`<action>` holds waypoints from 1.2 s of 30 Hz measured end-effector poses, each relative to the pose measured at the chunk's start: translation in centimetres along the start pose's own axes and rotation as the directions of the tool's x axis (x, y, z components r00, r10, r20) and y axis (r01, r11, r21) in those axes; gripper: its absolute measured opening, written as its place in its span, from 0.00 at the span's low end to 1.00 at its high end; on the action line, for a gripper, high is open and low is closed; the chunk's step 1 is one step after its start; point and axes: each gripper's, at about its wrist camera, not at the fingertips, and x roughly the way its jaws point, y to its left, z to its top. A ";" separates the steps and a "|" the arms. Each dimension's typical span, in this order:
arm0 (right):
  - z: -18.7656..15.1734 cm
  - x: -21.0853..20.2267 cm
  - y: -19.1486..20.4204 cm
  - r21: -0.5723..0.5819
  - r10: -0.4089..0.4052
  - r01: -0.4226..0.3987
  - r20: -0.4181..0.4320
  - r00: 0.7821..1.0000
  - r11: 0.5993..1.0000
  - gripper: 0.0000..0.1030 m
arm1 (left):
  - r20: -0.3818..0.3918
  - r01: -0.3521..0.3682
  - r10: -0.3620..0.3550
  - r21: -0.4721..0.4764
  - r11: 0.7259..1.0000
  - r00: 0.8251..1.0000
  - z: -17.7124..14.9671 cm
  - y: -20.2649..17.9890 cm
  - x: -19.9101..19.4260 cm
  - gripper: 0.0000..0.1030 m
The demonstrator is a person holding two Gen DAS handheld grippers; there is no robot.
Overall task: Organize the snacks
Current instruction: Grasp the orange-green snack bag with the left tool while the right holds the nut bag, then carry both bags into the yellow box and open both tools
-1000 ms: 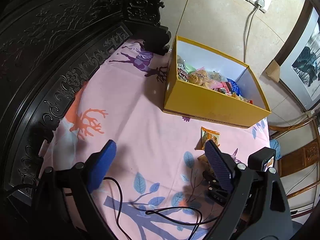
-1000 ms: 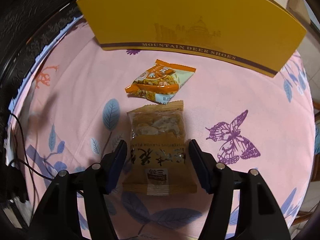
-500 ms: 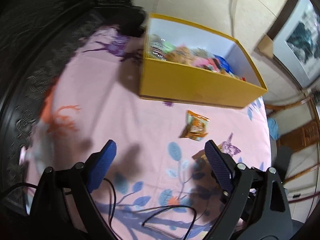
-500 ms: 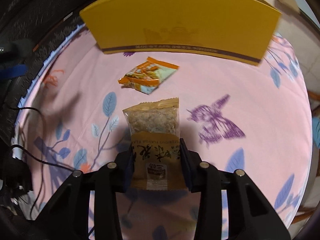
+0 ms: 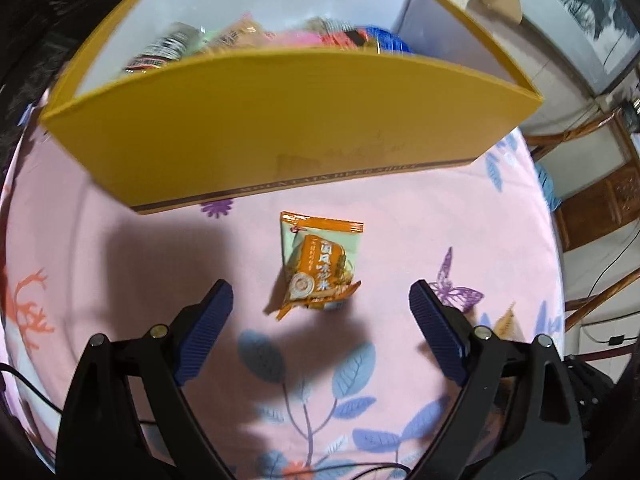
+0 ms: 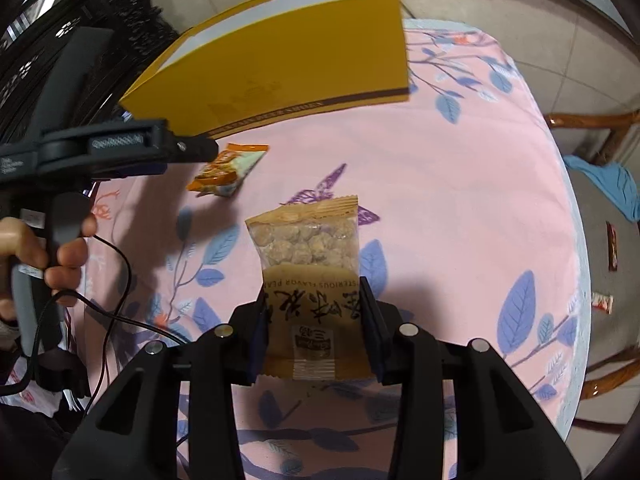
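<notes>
My right gripper point(image 6: 316, 316) is shut on a tan peanut snack packet point(image 6: 310, 256) and holds it above the pink cloth. An orange snack packet point(image 5: 318, 264) lies on the cloth in front of the yellow box point(image 5: 280, 128), which holds several snacks. My left gripper point(image 5: 320, 308) is open and empty, hovering just short of the orange packet, which sits between the lines of its fingers. In the right wrist view the left gripper point(image 6: 120, 148) reaches over the orange packet point(image 6: 224, 170) beside the box point(image 6: 288, 68).
The table wears a pink cloth point(image 5: 420, 216) with leaf and butterfly prints. Black cables point(image 6: 112, 292) trail on its left side. Dark carved wood point(image 6: 36, 40) stands behind the box. Wooden chairs point(image 6: 592, 128) and small wrappers on the floor point(image 6: 602, 302) lie to the right.
My right gripper closed on the tan packet and lifted it off the cloth. My left gripper moved forward and right, toward the orange packet and the box.
</notes>
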 end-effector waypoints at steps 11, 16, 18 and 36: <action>0.6 0.5 -1.0 0.047 0.012 -0.012 0.003 1.000 0.999 0.40 | -0.024 -0.078 0.079 0.051 0.996 0.997 -0.1 -0.7 4.1 0.63; 0.7 0.4 -1.1 0.051 0.009 -0.010 0.016 1.000 0.999 0.40 | 0.000 -0.086 0.087 0.066 0.994 0.996 -0.5 -0.8 3.8 0.45; 0.9 0.1 -1.1 0.047 0.009 -0.010 0.027 1.000 0.999 0.40 | 0.008 -0.074 0.074 0.041 0.996 0.997 -1.2 -0.7 3.1 0.44; 3.1 -3.8 2.9 -0.059 0.042 -0.035 0.129 0.991 0.998 0.40 | 0.178 -0.034 0.037 -0.017 0.999 0.983 -4.3 0.7 -8.0 0.44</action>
